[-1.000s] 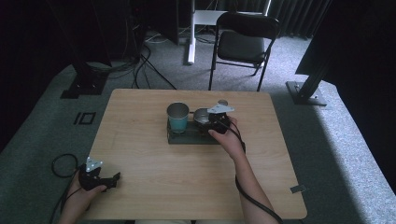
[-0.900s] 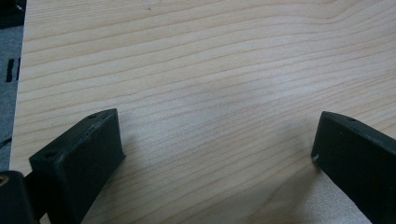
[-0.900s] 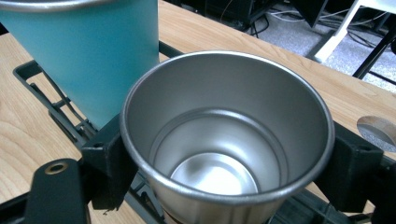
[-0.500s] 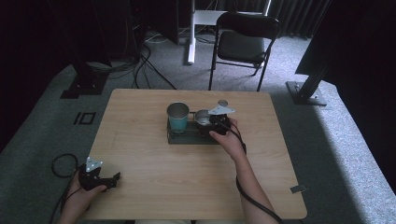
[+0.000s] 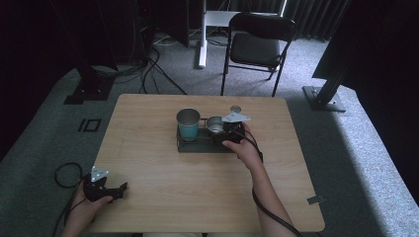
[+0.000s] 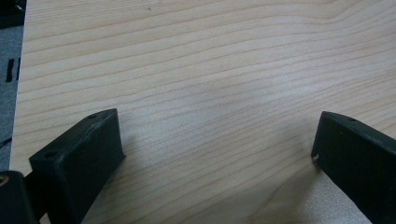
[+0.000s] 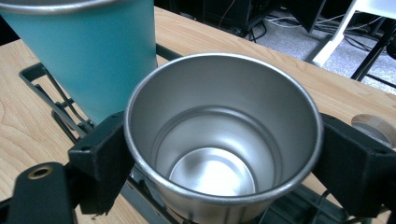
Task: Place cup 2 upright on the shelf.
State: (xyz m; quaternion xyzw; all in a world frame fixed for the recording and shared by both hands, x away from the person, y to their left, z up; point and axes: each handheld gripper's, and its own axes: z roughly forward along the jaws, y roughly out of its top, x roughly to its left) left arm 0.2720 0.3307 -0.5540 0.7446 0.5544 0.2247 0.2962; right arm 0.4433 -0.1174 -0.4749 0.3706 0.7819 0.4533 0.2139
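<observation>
I am looking along my right gripper [image 7: 224, 154] and its two black jaws are pressing on either side of the steel cup [image 7: 224, 135], one against each wall — pinching it just under the rim. The cup is standing upright in the black wire rack [image 7: 51, 105], right beside the teal cup [image 7: 93, 51], whose top is cut off by the frame edge. I cannot tell whether the two cups are touching; the gap between them is hidden behind the steel rim. The steel cup's base is cut off at the bottom of the frame too, so I am not seeing how it is sitting in the rack.

From the high view, the right gripper [image 5: 228, 132] and my hand are covering the rack's right end [image 5: 197, 146], and the steel cup [image 5: 214, 123] is showing as a small bright ring next to the teal cup [image 5: 188, 123]. A small round thing [image 5: 235, 109] is lying on the table [image 5: 197, 197] behind the gripper — too small to identify.

My left gripper [image 5: 106, 187] is resting near the table's front left corner, well apart from the rack. In its own view the jaws are standing spread wide over bare wood, holding nothing.
</observation>
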